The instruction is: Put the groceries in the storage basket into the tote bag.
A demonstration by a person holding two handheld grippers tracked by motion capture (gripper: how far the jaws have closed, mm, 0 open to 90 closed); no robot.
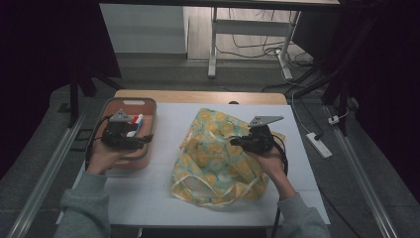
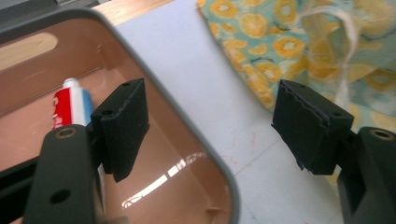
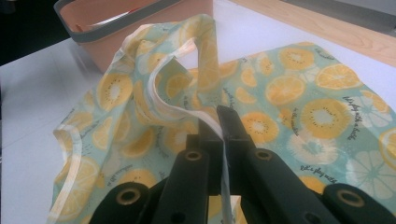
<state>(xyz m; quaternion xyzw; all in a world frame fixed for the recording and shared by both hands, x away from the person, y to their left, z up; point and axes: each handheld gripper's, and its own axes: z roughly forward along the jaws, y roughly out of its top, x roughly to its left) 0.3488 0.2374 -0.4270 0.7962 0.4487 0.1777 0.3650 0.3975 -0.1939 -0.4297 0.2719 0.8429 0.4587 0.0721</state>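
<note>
From the high view, the left gripper [image 1: 144,140] is hovering over the pink basket [image 1: 148,106] at nine o'clock on the white table [image 1: 163,208], while the right gripper [image 1: 236,142] is sitting over the citrus-print bag [image 1: 213,168] near the centre, its tip pointing toward nine o'clock. In the left gripper view, the jaws are standing wide apart with nothing between them, one over the basket's inside and one over the table; a red, white and blue tube [image 2: 70,105] is lying in the basket at ten o'clock, and the bag [image 2: 261,42] is spreading at one o'clock. In the right gripper view, the jaws are pressed together, pinching the bag's pale handle strap [image 3: 163,105], which is looping up toward eleven o'clock, where the basket [image 3: 116,21] is standing.
</note>
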